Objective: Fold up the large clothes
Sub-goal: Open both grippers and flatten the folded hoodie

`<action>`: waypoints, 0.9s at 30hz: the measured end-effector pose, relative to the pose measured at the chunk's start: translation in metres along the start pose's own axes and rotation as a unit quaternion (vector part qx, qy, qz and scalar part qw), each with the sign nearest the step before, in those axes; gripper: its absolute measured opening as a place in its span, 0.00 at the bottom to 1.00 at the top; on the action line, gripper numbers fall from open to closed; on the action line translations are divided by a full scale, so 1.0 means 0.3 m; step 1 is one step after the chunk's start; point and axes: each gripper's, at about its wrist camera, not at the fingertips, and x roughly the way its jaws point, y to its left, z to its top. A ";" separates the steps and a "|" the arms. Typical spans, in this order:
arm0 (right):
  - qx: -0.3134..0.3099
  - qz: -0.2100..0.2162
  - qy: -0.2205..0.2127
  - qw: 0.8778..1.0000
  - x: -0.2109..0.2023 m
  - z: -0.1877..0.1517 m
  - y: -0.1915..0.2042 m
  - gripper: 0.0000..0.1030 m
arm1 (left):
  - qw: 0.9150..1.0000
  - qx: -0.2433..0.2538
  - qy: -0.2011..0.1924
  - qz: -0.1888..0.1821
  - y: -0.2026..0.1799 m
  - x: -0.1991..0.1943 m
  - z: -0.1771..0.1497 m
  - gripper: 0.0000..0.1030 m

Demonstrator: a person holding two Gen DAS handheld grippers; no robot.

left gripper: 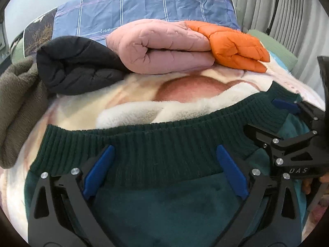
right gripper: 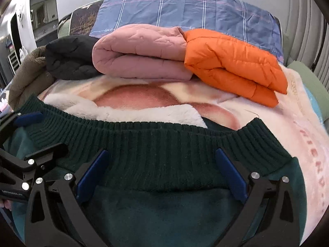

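- Left wrist view: your left claw [left gripper: 164, 164] stands spread wide, nothing pinched, both blue pads resting over the ribbed hem [left gripper: 144, 142] of the dark green sweater [left gripper: 164, 210]. The hem runs crosswise between the pads; the fleecy body lies beneath the claw, toward the near edge of the bed [left gripper: 181, 88]. The right claw [left gripper: 287, 111] shows at the sweater's right end, apparently open.
- I judge the sweater soft, floppy, fairly bulky and not slippery. Take it by the ribbed hem near its corners, where the knit is thick and firm.
- Right wrist view: your right claw [right gripper: 162, 173] is likewise spread and empty over the hem [right gripper: 164, 144], with the sweater [right gripper: 164, 216] below it. Folded pink [right gripper: 139, 51], orange [right gripper: 232, 61] and black [right gripper: 67, 57] jackets lie well apart, toward the bed's far edge.
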 end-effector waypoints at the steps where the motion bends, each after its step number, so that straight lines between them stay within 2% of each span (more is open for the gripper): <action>1: -0.001 -0.001 0.000 1.000 0.003 0.001 0.000 0.99 | 1.000 0.001 0.001 0.002 0.000 -0.001 -0.002 0.98; 6: 0.001 0.006 -0.011 1.000 -0.057 0.000 0.004 0.99 | 1.000 -0.004 -0.007 -0.005 0.012 -0.039 -0.008 0.97; 8: 0.002 -0.001 -0.026 1.000 -0.143 -0.011 0.010 0.99 | 0.999 -0.018 -0.028 0.005 0.012 -0.115 -0.008 0.97; 10: 0.012 0.017 -0.031 0.999 -0.242 -0.051 0.008 0.99 | 0.999 -0.025 -0.045 0.008 0.010 -0.199 -0.020 0.97; 13: 0.027 0.034 -0.023 0.999 -0.301 -0.145 0.008 0.99 | 0.998 0.001 -0.064 -0.004 -0.022 -0.299 -0.065 0.97; 14: 0.027 0.027 -0.009 0.999 -0.277 -0.180 0.013 0.99 | 0.998 0.012 -0.057 -0.001 -0.034 -0.299 -0.084 0.97; 15: 0.012 0.017 -0.004 1.000 -0.237 -0.228 0.030 0.99 | 0.999 0.030 -0.026 0.017 -0.054 -0.250 -0.122 0.97; 16: -0.013 -0.003 -0.025 1.000 -0.220 -0.260 0.055 0.99 | 0.998 0.049 -0.005 0.038 -0.073 -0.195 -0.154 0.98; 17: -0.028 -0.021 -0.034 0.999 -0.211 -0.273 0.074 0.99 | 0.995 0.074 -0.024 0.058 -0.095 -0.165 -0.188 0.98; 18: -0.023 -0.023 -0.030 0.999 -0.215 -0.263 0.077 0.99 | 0.994 0.080 -0.040 0.063 -0.103 -0.161 -0.198 0.98; 21: -0.021 -0.004 -0.020 1.000 -0.223 -0.242 0.060 0.99 | 0.996 0.063 -0.021 0.054 -0.083 -0.176 -0.171 0.98; 23: -0.023 0.000 -0.023 0.999 -0.255 -0.249 0.059 0.99 | 0.996 0.065 -0.028 0.056 -0.086 -0.194 -0.178 0.98; 25: 0.004 -0.007 -0.032 0.999 -0.336 -0.269 0.039 0.99 | 0.997 0.054 -0.037 0.050 -0.079 -0.248 -0.192 0.98; 27: 0.028 0.002 -0.055 0.998 -0.410 -0.301 0.008 0.99 | 0.998 0.031 -0.056 0.028 -0.050 -0.335 -0.227 0.98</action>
